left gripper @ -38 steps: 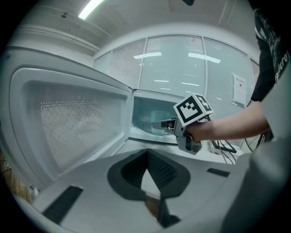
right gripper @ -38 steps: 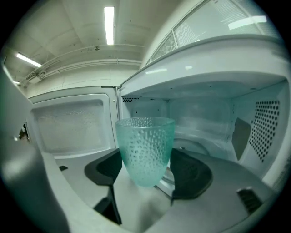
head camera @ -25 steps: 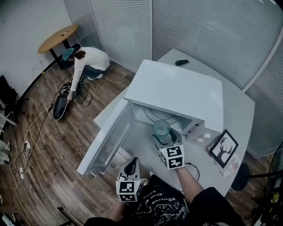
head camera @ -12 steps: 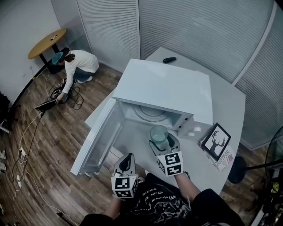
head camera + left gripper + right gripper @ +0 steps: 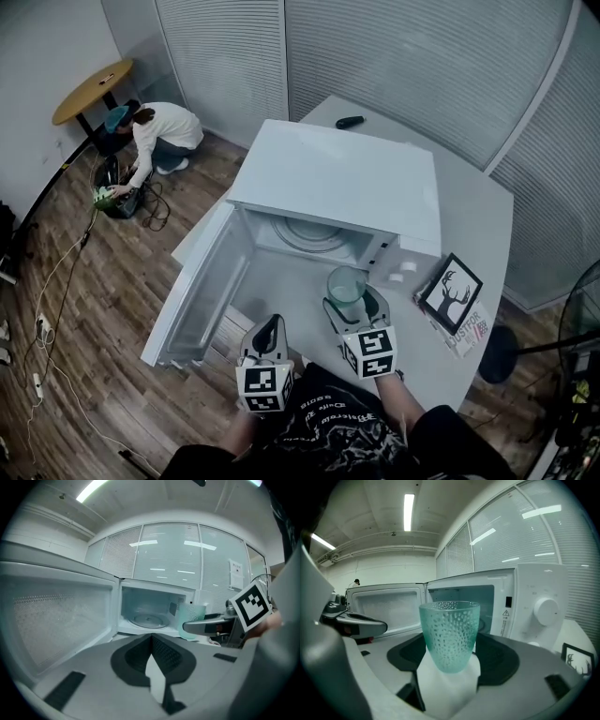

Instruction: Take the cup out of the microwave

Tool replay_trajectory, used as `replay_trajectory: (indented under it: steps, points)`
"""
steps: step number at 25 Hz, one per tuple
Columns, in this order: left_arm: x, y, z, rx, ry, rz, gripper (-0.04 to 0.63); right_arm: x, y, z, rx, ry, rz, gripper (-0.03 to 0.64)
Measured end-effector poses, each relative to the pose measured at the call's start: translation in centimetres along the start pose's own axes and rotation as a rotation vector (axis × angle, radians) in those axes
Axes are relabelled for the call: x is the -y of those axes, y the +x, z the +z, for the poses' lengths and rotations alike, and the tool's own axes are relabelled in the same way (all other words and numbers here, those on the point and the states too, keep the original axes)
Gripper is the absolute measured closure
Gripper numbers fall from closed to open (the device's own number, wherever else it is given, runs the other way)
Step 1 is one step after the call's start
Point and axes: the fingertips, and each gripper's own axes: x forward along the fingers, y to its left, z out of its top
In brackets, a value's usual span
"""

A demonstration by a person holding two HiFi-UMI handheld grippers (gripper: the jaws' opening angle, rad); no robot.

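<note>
One cup (image 5: 346,284) is riding in the gripping right tongs (image 5: 349,305), now drawn clear of the microwave (image 5: 337,178) mouth over the desk (image 5: 469,216). Left tongs (image 5: 268,337) are idling closed, empty; removal is looking nearly complete.

A framed deer picture (image 5: 451,292) stands on the white table (image 5: 478,211) — a black remote (image 5: 350,122) lies well apart.

The setting is probably an office: blind-covered glass partitions (image 5: 403,66), wood-pattern floor (image 5: 103,309), round side table (image 5: 91,86), loose cables (image 5: 155,211) and ceiling strip lights (image 5: 408,510) surround a microwave (image 5: 342,183) on a white table (image 5: 478,234).
</note>
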Motion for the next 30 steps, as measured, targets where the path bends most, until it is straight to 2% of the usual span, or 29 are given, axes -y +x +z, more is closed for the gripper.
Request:
replay_trajectory:
  steps: [14,19,30]
  points:
    - [3.0,0.4,2.9,0.061,0.073,-0.056,0.591,1.3,-4.3,0.4,0.042,0.003,-0.033,0.279]
    - [3.5,0.3,3.7,0.08,0.082,-0.064,0.591,2.0,-5.7,0.6,0.066,0.042,-0.048,0.279]
    - [4.8,-0.1,5.9,0.117,0.136,-0.07,0.591,2.8,-8.3,2.6,0.125,0.022,-0.061,0.279]
